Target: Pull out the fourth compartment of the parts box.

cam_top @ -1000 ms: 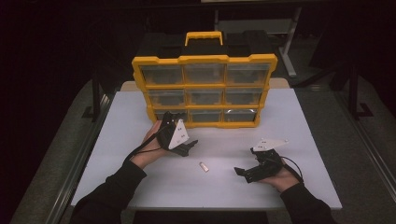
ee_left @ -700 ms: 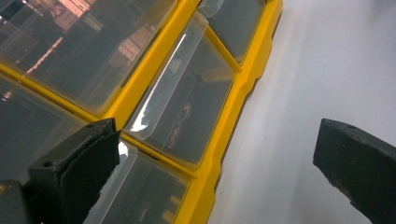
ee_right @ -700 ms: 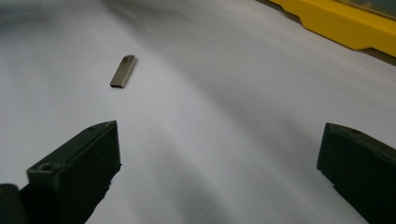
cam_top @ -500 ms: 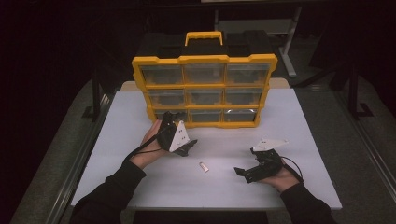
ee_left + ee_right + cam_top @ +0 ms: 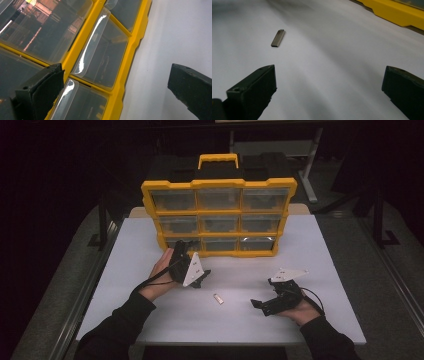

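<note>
A yellow organizer [image 5: 219, 183] with nine clear drawers stands upright at the back of the white table [image 5: 330, 270]. My left gripper [image 5: 196, 258] is held right in front of its bottom-left drawer [image 5: 175, 243]. The left gripper view shows the left gripper [image 5: 115, 87] open, one jaw over a clear drawer [image 5: 100, 57], the other over the table. A small metal USB stick [image 5: 217, 298] lies flat on the table between the hands. My right gripper [image 5: 262, 292] rests low to its right, pointing toward it. That right gripper [image 5: 329, 92] is open and empty, the USB stick [image 5: 278, 38] ahead and left.
The organizer has a black top with a yellow carry handle [image 5: 218, 159], and its yellow base [image 5: 397, 12] edges the right gripper view. Bare white tabletop surrounds the hands. Metal rails [image 5: 90, 285] run along the table's left side.
</note>
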### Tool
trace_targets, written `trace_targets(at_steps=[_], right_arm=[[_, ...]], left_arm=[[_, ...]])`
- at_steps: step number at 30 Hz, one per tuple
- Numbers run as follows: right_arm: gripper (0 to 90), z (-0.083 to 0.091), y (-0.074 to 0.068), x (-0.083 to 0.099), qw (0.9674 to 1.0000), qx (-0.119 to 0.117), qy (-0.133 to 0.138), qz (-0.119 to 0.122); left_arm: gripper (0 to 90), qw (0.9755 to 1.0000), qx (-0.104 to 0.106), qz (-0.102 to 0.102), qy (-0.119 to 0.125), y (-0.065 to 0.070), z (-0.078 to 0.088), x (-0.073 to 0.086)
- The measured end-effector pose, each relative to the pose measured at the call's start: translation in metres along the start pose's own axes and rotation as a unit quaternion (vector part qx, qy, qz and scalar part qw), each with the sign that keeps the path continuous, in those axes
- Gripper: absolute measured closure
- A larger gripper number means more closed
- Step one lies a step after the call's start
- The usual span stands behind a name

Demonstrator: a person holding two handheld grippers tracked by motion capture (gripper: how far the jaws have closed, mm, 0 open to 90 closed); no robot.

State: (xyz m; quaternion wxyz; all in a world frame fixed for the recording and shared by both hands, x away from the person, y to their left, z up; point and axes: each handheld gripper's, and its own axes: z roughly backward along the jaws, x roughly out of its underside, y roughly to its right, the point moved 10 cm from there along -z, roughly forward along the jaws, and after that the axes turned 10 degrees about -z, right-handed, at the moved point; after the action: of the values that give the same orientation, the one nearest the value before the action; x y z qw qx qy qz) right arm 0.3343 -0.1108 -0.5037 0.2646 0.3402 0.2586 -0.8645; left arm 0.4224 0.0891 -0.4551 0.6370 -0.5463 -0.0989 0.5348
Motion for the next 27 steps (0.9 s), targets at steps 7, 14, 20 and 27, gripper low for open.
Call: trace_targets(at_steps=[7,14,20,27], right_arm=[[0.0,0.0000,-0.0001,0.0002,1.0000,0.000,-0.001,0.000],[0.0,-0.0002,-0.0002,0.0003,1.0000,0.000,-0.001,0.000],[0.0,-0.0001,-0.0001,0.0002,1.0000,0.000,-0.001,0.000],[0.0,0.0000,0.0000,0.0003,1.0000,0.000,-0.001,0.000]], left_arm=[[0.1,0.9998,-0.006,-0.018,-0.004,-0.0001,0.0005,0.0003],[0.1,0.9992,-0.014,-0.035,-0.008,0.0000,0.0004,0.0003],[0.1,0.9984,-0.021,-0.052,-0.012,-0.0003,0.0005,0.0004],[0.1,0.9969,-0.029,-0.071,-0.015,0.0000,0.0005,0.0001]])
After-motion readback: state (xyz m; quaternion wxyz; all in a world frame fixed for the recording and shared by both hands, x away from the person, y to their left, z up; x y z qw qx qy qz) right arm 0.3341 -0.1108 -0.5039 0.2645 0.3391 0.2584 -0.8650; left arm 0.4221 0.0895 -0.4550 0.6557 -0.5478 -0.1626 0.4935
